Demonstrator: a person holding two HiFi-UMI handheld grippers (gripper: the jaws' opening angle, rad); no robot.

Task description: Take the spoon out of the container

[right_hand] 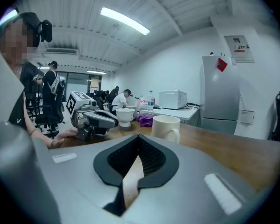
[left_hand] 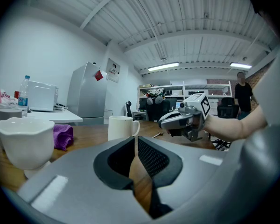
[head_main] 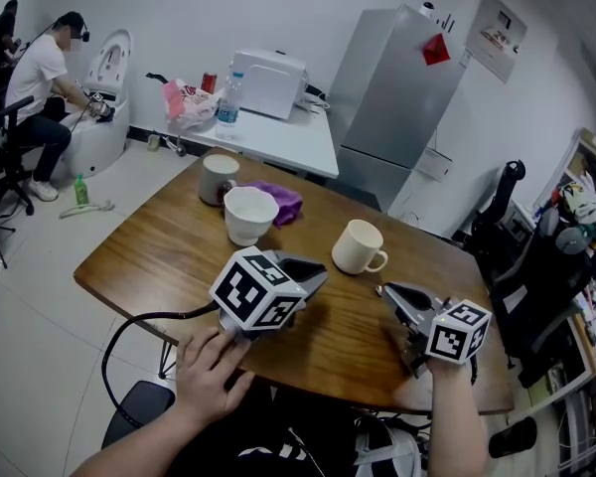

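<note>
A small metal spoon [head_main: 379,290] lies flat on the wooden table [head_main: 159,256], just right of the white mug [head_main: 358,247] and outside it. It also shows as a small glint past the mug [left_hand: 122,127] as the spoon [left_hand: 157,135]. My right gripper [head_main: 387,288] is shut with nothing between its jaws, its tip right beside the spoon. In its own view the right gripper [right_hand: 137,136] points toward the mug [right_hand: 165,127]. My left gripper [head_main: 323,271] rests low over the table's front, shut and empty; the left gripper [left_hand: 134,138] faces mug and right gripper [left_hand: 164,121].
A white bowl-shaped cup [head_main: 249,215], a grey cup [head_main: 219,178] and a purple cloth [head_main: 281,200] sit at the table's far side. Beyond stand a white side table [head_main: 278,137], a grey fridge [head_main: 397,97], and a black chair [head_main: 507,237] at right.
</note>
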